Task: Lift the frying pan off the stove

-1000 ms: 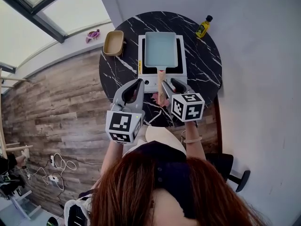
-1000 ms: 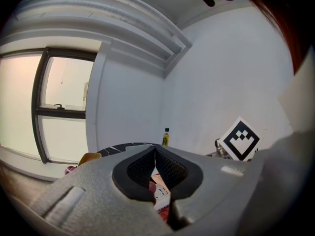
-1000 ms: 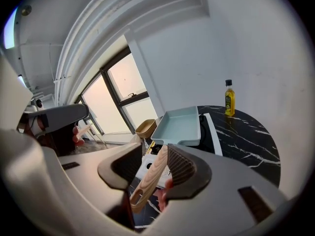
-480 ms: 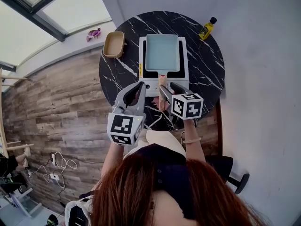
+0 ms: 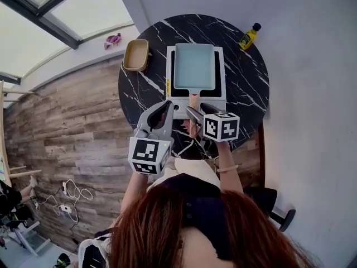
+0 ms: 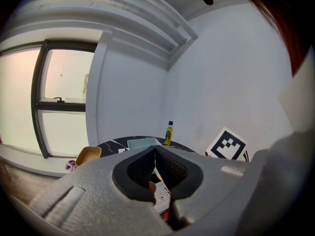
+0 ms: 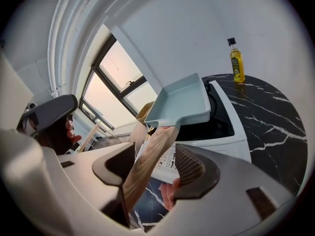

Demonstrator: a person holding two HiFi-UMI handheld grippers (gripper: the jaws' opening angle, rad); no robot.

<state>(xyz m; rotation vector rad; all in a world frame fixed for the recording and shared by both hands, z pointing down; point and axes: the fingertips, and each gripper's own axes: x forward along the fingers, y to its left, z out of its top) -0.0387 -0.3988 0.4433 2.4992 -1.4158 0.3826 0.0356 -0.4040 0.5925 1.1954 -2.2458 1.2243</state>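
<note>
A light-blue rectangular frying pan [image 5: 194, 66] sits on a white portable stove [image 5: 223, 94] on the round black marble table [image 5: 245, 77]. Its wooden handle [image 5: 193, 102] points toward me and runs between the jaws of my right gripper [image 5: 196, 111]. In the right gripper view the handle [image 7: 147, 161] leans on the left pad, with a gap to the right pad. The right gripper [image 7: 155, 163] is opening, and the pan [image 7: 182, 102] rests on the stove [image 7: 231, 136]. My left gripper [image 5: 166, 104] hangs left of the handle, shut on nothing [image 6: 155, 151].
A yellow oil bottle [image 5: 249, 36] stands at the table's far right edge. A tan bowl [image 5: 135, 53] sits at the far left of the table, beside the stove. A wall runs close on the right; a window sill with a purple toy [image 5: 113, 39] lies beyond the table.
My right gripper's jaws have spread wider around the pan's handle. The pan stays on the stove. The left gripper has shifted slightly.
</note>
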